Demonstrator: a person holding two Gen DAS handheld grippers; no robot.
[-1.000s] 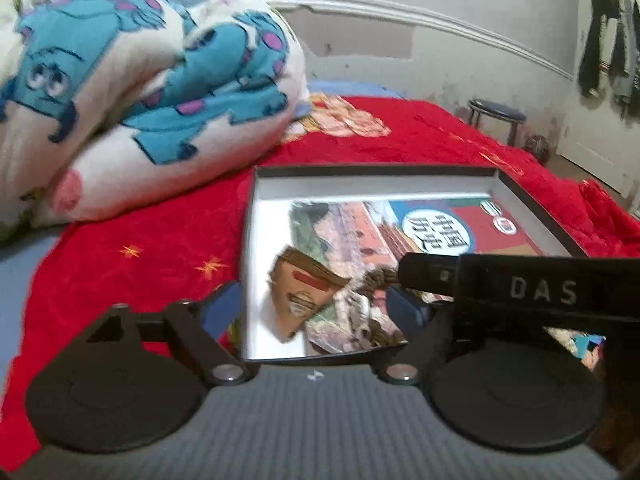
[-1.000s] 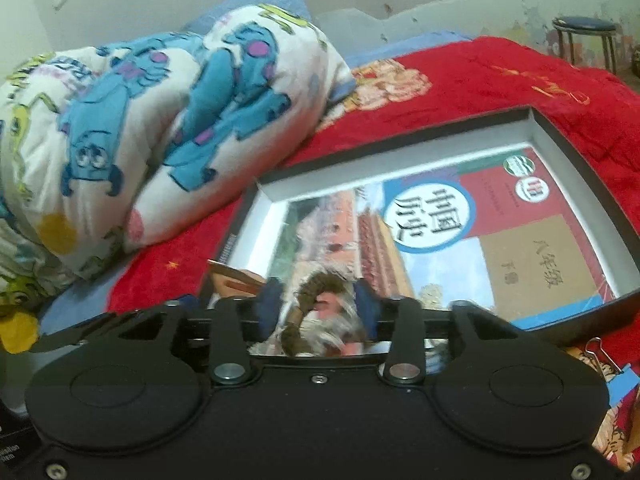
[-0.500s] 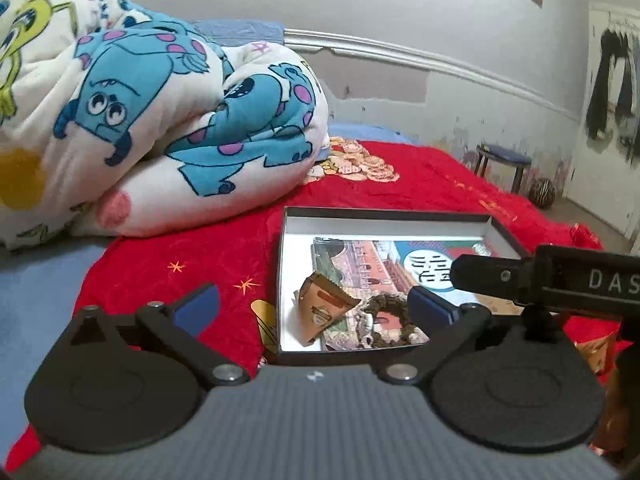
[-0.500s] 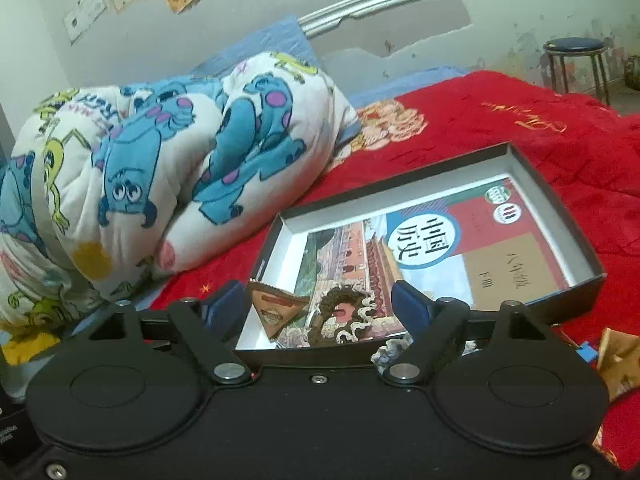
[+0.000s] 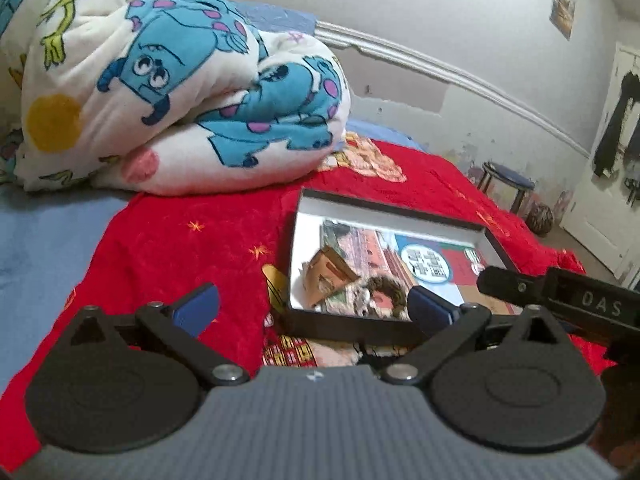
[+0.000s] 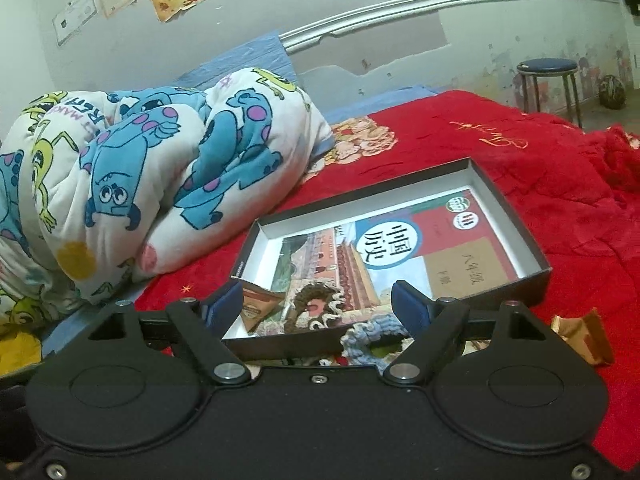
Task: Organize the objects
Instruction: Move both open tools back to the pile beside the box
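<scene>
Black left gripper [image 5: 314, 306] and right gripper [image 6: 318, 306] hover side by side before box [image 6: 516, 222], jaws wide apart, holding nothing.

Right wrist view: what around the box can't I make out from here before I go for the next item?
- Blue crochet piece: in the right wrist view, its lower part is hidden behind the right tongs.
- Brown packet on the red bedspread: partly hidden by the tongs' arm.
- Box, near right corner: in the left wrist view, covered by the other gripper's bar.
- Small print on the textbook: too small.
</scene>
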